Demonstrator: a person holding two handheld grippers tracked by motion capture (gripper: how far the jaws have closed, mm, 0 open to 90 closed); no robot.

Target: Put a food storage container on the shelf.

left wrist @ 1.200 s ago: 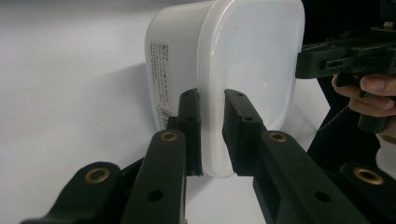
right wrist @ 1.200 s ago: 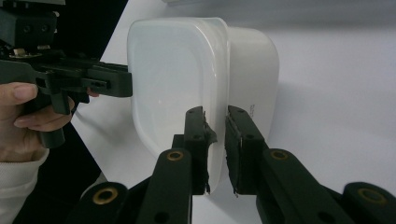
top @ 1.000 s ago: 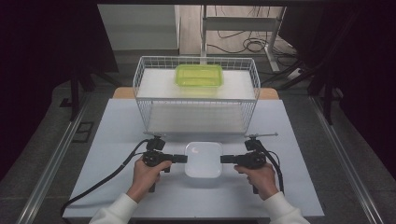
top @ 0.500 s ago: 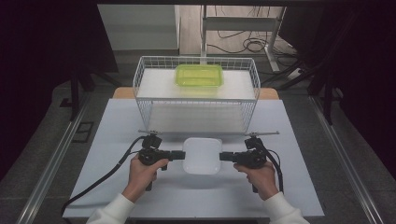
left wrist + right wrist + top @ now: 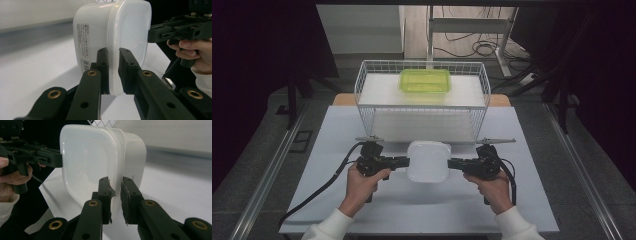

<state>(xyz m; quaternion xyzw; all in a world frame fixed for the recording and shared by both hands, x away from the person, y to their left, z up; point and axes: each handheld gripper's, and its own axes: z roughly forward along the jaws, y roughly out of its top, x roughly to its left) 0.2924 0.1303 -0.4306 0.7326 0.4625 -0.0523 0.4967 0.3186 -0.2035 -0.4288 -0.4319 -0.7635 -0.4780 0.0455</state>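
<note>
Grippers clamp a white lidded container from both sides, above the near middle of the counter. The left gripper has its jaws drawn narrow, pads pinching the container's left rim. The right gripper is likewise nearly closed on the right rim. Farther back stands a wire basket with a green container on it.

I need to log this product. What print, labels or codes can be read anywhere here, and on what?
White container, sticker on its side wall: vertical rows of East Asian print, too small to read.
Same sticker, lower end: a barcode, digits too small to read.
Green container in the wire basket: no print visible.
</note>
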